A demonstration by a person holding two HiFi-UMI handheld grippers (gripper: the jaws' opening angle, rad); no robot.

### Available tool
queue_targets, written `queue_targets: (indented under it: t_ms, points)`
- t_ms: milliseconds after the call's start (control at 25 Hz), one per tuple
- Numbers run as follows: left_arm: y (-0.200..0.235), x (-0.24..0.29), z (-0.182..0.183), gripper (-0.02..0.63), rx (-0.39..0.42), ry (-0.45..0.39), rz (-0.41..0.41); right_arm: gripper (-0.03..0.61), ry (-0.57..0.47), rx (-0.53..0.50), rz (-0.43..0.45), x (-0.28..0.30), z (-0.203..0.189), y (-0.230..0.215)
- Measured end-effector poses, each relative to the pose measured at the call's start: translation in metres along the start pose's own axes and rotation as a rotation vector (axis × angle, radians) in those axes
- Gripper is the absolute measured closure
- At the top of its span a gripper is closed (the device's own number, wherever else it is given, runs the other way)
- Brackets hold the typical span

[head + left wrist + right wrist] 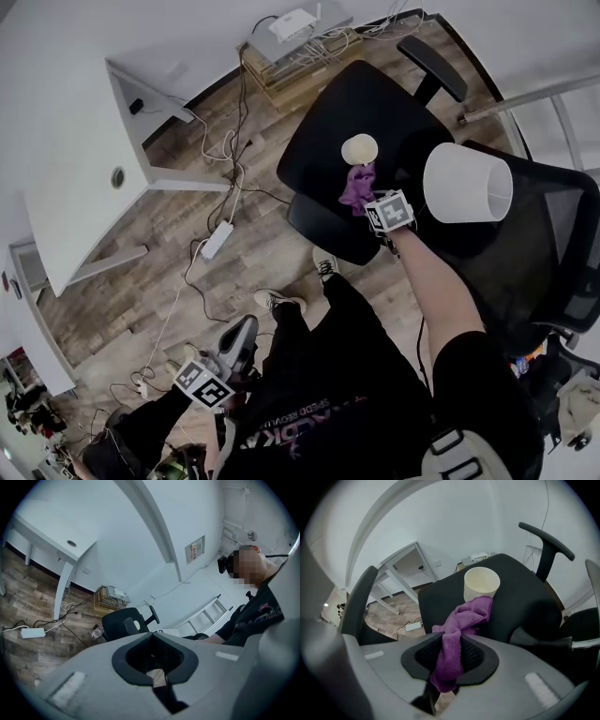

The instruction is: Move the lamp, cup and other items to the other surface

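Two grippers were in play: nearest, by the person's legs, the left gripper (157, 667) hung low with its jaws drawn together on nothing, probably parked out of the way. Further out, the right gripper (449, 656) pointed steeply down over the black chair seat (319, 141), jaws narrowed onto one end of the purple cloth (461, 620), so its free end slumped against the cup (481, 584) standing upright there. Beside it, the lamp (466, 183) rested on the mesh chair (553, 244). Well beyond, the white tabletop (66, 159) carried none of them, which suggests the chairs were the receiving surface.
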State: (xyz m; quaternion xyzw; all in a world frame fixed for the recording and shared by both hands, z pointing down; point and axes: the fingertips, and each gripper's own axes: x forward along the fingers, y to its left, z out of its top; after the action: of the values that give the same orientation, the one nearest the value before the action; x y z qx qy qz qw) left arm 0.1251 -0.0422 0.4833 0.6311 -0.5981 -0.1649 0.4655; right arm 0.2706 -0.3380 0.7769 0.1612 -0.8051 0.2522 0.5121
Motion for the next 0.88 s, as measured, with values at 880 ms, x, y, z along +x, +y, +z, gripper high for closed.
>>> queue_targets:
  t_ms: [880]
  points:
    - [0.025, -0.035, -0.031, 0.614, -0.083, -0.022, 0.015, 0.391, -0.006, 0.129, -0.127, 0.010, -0.024, -0.029]
